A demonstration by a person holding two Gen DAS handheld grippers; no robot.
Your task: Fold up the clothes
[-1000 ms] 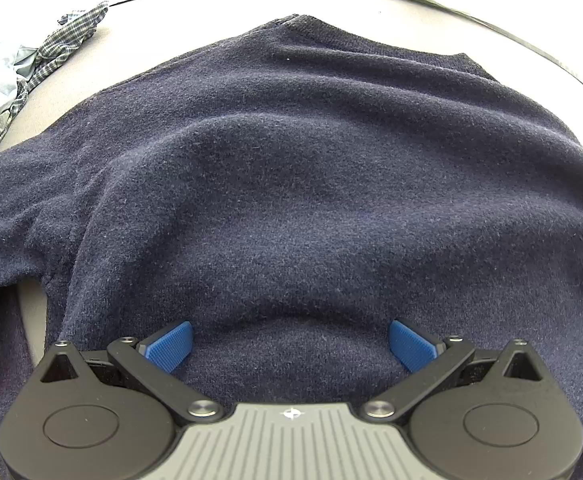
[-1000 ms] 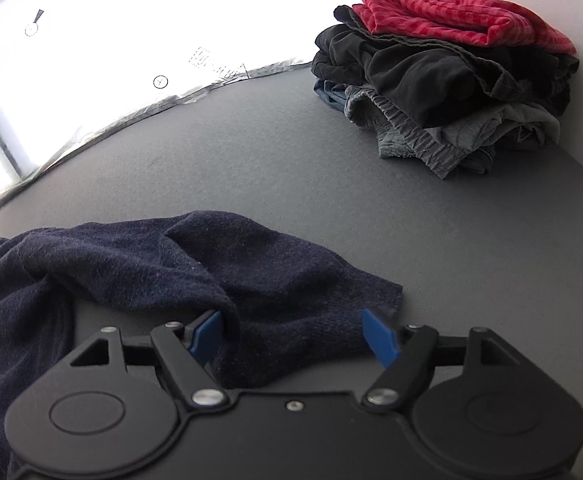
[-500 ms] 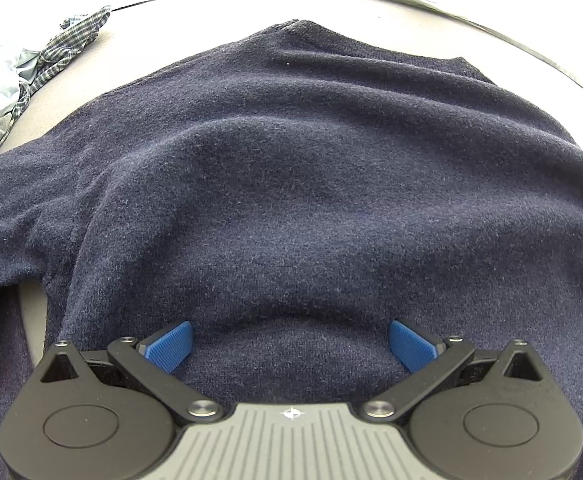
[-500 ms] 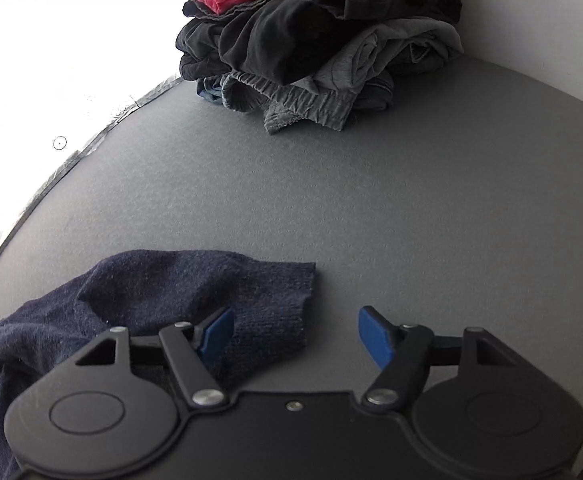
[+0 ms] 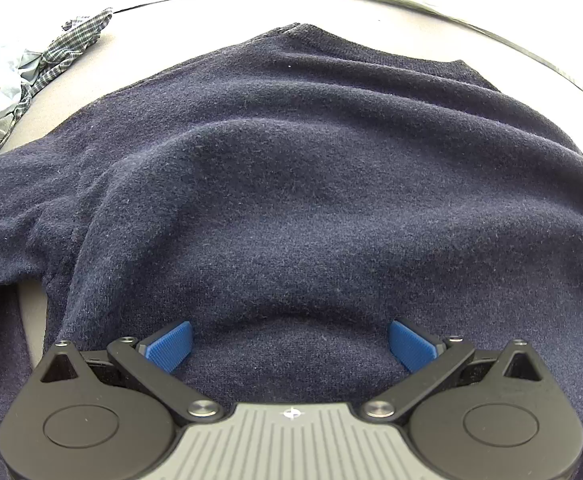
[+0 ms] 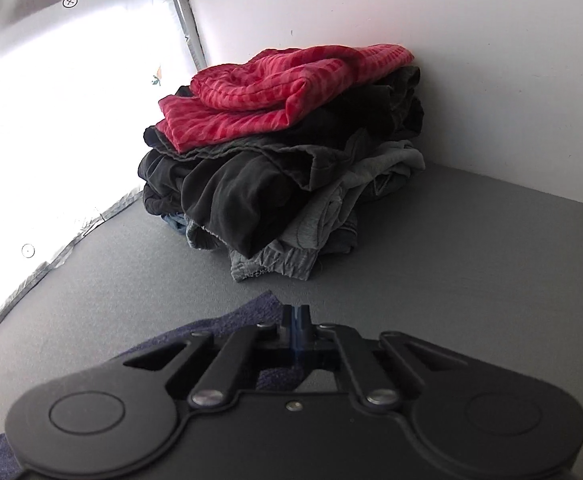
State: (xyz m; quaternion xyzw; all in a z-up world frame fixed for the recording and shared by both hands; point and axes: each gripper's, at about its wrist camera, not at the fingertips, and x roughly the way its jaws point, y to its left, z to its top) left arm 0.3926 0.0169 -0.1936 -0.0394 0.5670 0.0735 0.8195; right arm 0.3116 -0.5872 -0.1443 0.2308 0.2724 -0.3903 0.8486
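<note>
Across the grey worktop (image 5: 91, 64) a navy sweater (image 5: 311, 200) lies spread, filling most of the left wrist view, with soft ridges running across its body and one sleeve trailing off to the left. Over it hangs the left gripper (image 5: 291, 344), its blue pads (image 5: 169, 344) spread wide and pressing on nothing, the knit directly beneath them. At the far left edge sits a crumpled heap of checked and pale blue clothes (image 5: 31, 76). From the right wrist view, the right gripper (image 6: 296, 320) has its jaws pressed together, with an edge of the sweater (image 6: 227, 324) just beside and below them (whether cloth is actually pinched cannot be told). Beyond it, against the white wall (image 6: 451, 60), stands a stack of folded clothes (image 6: 283, 168), a red striped garment (image 6: 275, 92) on top.
</note>
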